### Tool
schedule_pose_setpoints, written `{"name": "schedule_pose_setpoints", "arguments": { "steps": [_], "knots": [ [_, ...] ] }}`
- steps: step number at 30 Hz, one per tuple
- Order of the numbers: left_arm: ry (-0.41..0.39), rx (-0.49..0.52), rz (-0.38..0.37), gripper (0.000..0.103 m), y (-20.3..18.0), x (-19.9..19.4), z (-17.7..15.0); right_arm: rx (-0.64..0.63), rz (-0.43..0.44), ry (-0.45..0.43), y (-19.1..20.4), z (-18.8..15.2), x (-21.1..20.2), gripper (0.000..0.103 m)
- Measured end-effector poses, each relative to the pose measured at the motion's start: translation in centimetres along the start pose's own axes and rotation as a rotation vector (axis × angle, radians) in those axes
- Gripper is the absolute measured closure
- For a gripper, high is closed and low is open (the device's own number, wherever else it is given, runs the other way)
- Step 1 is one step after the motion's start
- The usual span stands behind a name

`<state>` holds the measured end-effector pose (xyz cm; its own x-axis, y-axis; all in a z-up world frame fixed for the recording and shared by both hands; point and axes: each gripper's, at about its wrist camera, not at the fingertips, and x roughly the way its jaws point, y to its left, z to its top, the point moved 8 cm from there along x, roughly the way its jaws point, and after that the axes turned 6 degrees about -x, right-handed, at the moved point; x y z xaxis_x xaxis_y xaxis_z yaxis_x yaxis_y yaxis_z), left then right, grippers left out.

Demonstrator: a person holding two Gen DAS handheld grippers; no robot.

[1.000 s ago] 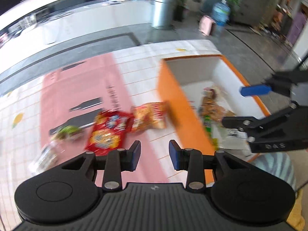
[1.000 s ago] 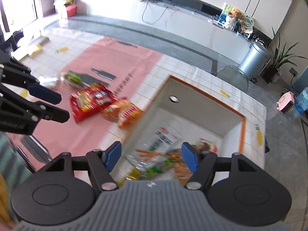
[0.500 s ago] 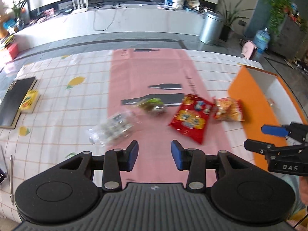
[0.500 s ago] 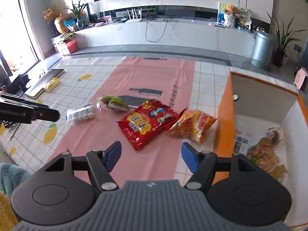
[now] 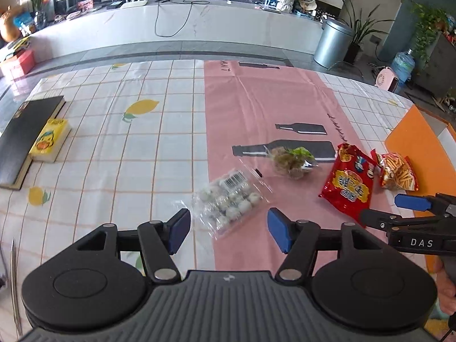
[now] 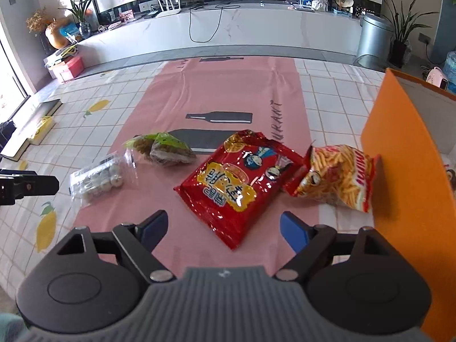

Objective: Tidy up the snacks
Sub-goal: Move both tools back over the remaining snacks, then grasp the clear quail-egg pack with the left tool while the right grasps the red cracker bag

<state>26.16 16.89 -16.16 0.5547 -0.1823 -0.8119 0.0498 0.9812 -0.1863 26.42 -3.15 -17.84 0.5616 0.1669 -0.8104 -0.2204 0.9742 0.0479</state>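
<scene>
Four snacks are lying loose on the pink runner (image 6: 228, 91), and they are sitting in a rough row leading toward the orange box (image 6: 399, 154), which is probably why both tools are hovering here: the box looks like the place they are being sorted into.

In the right wrist view the red packet (image 6: 236, 182) is lying at twelve o'clock from the right gripper (image 6: 225, 228), with the chip bag (image 6: 336, 176) at two o'clock, leaning on or just beside the box wall; the angle is not making contact clear. The green-topped bag (image 6: 165, 151) and the clear pack of white balls (image 6: 99, 179) are lying out at ten o'clock.

The right gripper's jaws are opening wide, gripping nothing, with the near end of the red packet lined up between them but untouched.

In the left wrist view the left gripper (image 5: 228, 228) is also opening, empty, its jaws framing the clear pack (image 5: 228, 199) at twelve o'clock, not yet pressing it.
</scene>
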Motion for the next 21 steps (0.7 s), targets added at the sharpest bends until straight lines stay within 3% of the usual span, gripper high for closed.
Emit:
{"name": "schedule_pose_setpoints", "arguments": {
  "steps": [3,13,21],
  "knots": [
    [-0.006,0.046,-0.026,0.025,0.2,1.5,0.7,0.002,-0.019,0.012,0.2,0.4,1.7,0.009],
    [0.001,0.202,-0.059,0.02,0.2,5.7,1.3,0.2,-0.097,0.086,-0.7,2.5,6.2,0.007],
    [-0.025,0.305,-0.121,0.016,-0.6,7.3,1.4,0.225,-0.169,0.101,-0.9,3.1,8.2,0.007]
  ]
}}
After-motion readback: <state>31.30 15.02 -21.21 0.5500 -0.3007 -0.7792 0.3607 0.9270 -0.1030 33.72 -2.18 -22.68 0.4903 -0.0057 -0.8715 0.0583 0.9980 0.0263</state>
